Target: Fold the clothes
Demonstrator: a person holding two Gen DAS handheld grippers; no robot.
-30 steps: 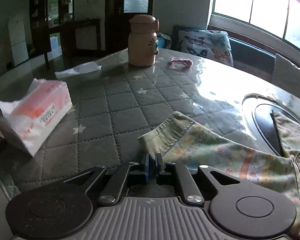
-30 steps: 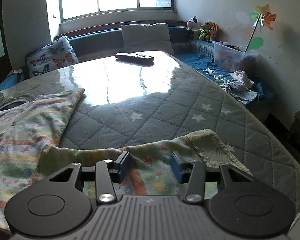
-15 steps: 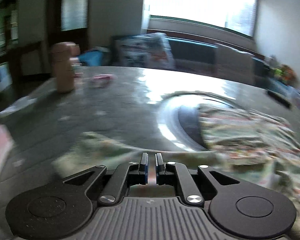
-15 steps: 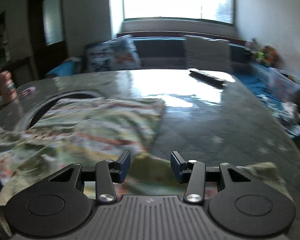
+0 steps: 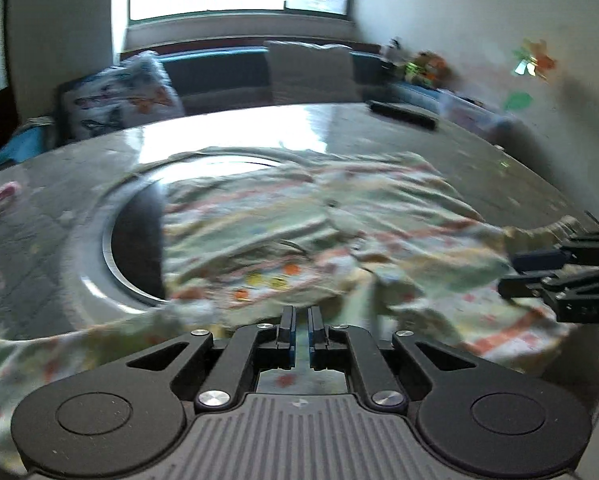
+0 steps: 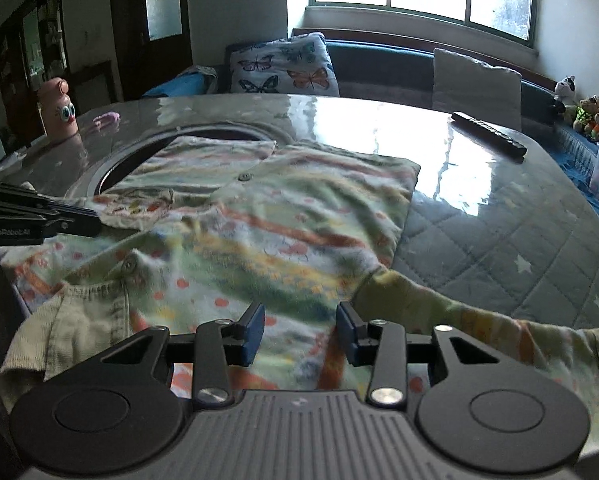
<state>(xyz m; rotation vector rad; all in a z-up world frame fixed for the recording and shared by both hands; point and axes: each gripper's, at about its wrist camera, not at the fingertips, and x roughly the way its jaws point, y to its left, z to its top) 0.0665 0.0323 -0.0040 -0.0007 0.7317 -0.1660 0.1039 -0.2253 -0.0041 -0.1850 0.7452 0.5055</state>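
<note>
A striped, flower-printed baby garment (image 6: 283, 216) lies spread on the quilted table, part of it over the round recess; it also shows, blurred, in the left wrist view (image 5: 299, 232). My left gripper (image 5: 299, 330) is shut on the garment's sleeve and holds it over the garment's left side; it shows at the left of the right wrist view (image 6: 79, 220). My right gripper (image 6: 300, 330) is open and empty just above the garment's near edge, with the other sleeve (image 6: 479, 320) lying to its right. It shows at the right of the left wrist view (image 5: 539, 272).
A round recessed plate (image 6: 111, 172) sits in the table under the garment's far left. A pink bottle (image 6: 57, 108) and a pink hair tie (image 6: 107, 119) stand at the far left, a remote control (image 6: 489, 138) at the far right. Cushions line the bench behind.
My left gripper has swung right and carried the sleeve in over the garment. My right gripper has turned left, staying open, and the right sleeve now lies beside it.
</note>
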